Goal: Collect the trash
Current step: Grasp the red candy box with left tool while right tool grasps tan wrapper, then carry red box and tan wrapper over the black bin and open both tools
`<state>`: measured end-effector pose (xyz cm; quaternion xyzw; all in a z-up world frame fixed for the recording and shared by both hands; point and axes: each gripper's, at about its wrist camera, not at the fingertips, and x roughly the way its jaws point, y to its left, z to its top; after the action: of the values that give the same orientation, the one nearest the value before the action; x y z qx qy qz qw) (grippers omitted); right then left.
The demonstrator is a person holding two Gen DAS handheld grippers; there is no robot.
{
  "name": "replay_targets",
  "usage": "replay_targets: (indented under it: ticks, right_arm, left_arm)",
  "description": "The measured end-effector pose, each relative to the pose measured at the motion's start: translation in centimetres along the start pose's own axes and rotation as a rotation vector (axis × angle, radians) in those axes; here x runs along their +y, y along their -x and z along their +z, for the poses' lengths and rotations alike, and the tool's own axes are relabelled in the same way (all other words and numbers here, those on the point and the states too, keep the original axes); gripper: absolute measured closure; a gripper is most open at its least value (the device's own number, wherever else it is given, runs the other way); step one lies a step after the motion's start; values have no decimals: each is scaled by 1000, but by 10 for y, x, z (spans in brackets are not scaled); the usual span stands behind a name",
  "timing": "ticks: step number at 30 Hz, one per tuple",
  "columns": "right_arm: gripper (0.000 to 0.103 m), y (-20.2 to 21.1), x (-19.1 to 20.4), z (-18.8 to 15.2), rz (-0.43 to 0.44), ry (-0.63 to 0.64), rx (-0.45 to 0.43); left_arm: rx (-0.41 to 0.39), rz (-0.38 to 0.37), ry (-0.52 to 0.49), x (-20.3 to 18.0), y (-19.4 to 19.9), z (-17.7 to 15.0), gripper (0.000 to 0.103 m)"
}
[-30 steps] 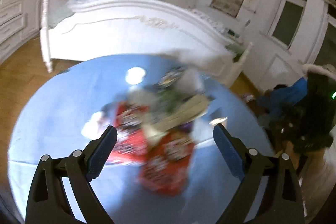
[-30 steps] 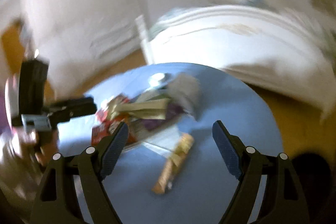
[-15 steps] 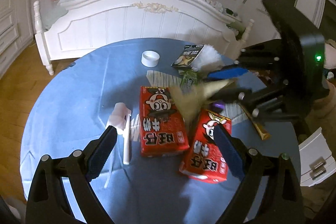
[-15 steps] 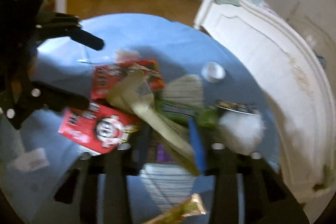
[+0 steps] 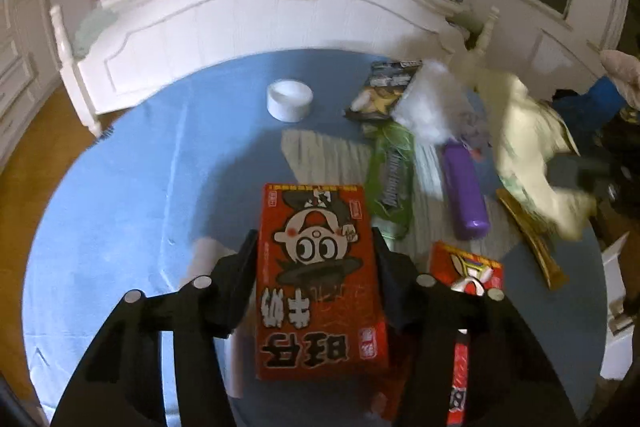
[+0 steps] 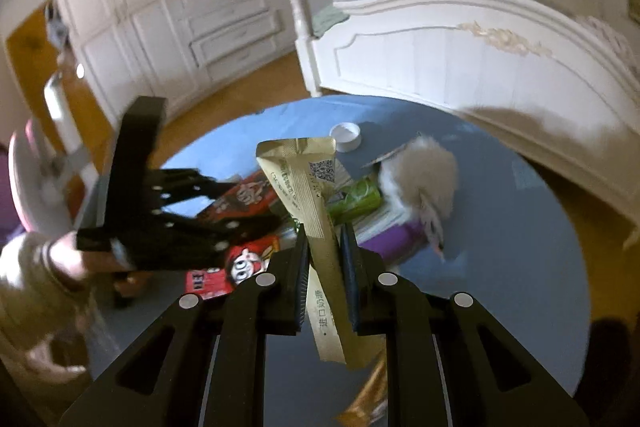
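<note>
My left gripper (image 5: 314,259) is shut on a red snack box (image 5: 320,267) with a cartoon face, over the round blue table (image 5: 140,187). A second red box (image 5: 468,275) lies to its right. My right gripper (image 6: 325,247) is shut on a long beige wrapper (image 6: 312,195) and holds it above the table; that wrapper shows blurred at the right in the left wrist view (image 5: 528,155). More trash lies on the table: a green wrapper (image 5: 390,171), a purple tube (image 5: 466,191), a dark snack bag (image 5: 384,87), white fluff (image 5: 432,103), a gold wrapper (image 5: 532,243).
A small white cup (image 5: 290,101) stands at the table's far side. A white bed footboard (image 5: 260,31) runs just behind the table. White wardrobes (image 6: 168,7) and wood floor (image 6: 240,95) lie beyond. A white piece of furniture (image 5: 616,307) stands at the table's right edge.
My left gripper has closed on the nearer red box. My right gripper, shut on the beige wrapper, has lifted it off the pile and away to the right.
</note>
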<state>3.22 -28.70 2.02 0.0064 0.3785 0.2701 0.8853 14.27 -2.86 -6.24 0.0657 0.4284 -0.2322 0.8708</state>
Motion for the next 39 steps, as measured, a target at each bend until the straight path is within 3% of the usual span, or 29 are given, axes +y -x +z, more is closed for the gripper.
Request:
replay_targets:
  ticks: [9, 16, 22, 29, 35, 39]
  right_arm:
    - [87, 22, -25, -25, 56, -203, -108]
    - [87, 66, -71, -51, 34, -358, -225]
    - [86, 119, -136, -94, -52, -516, -303]
    - [86, 164, -195, -148, -167, -654, -343]
    - [86, 177, -234, -198, -232, -782, -340]
    - [86, 180, -257, -225, -257, -851, -333]
  left_arm:
    - [-153, -13, 61, -6, 58, 6, 52]
    - [-206, -128, 15, -71, 76, 37, 52]
    - [-175, -290, -46, -159, 38, 63, 52]
    - [-94, -445, -114, -253, -19, 72, 52]
    - [-7, -522, -156, -316, -63, 72, 52]
    - [36, -533, -190, -347, -84, 70, 52]
